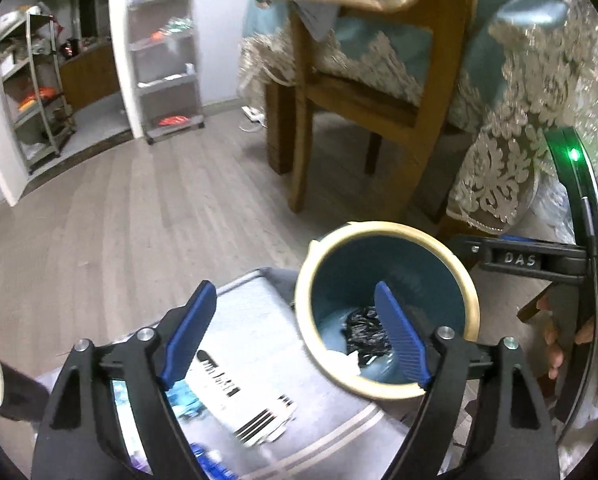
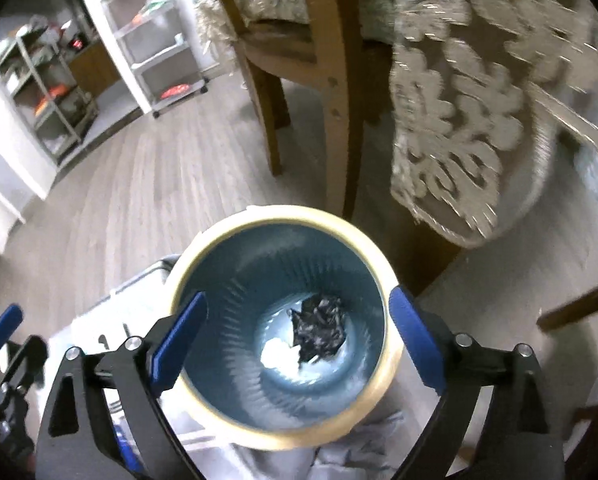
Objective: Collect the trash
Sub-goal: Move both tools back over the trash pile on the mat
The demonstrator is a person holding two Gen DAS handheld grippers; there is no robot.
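Observation:
A round blue trash bin with a cream rim (image 1: 473, 300) (image 2: 391, 360) stands on the floor. Crumpled black plastic (image 1: 365, 330) (image 2: 319, 326) and a white scrap (image 2: 277, 354) lie at its bottom. My right gripper (image 2: 295, 336) is open and empty, directly above the bin's mouth, its fingers straddling the rim. My left gripper (image 1: 293, 334) is open and empty, to the left of the bin, its right finger over the bin's opening. The right gripper's body (image 1: 519, 260) shows in the left wrist view beside the bin.
A grey cloth with printed papers (image 1: 259, 384) lies left of the bin. A wooden chair (image 1: 383, 92) and a lace tablecloth (image 1: 511, 160) hang close behind it. White shelving carts (image 1: 167, 60) stand by the far wall across the wood floor.

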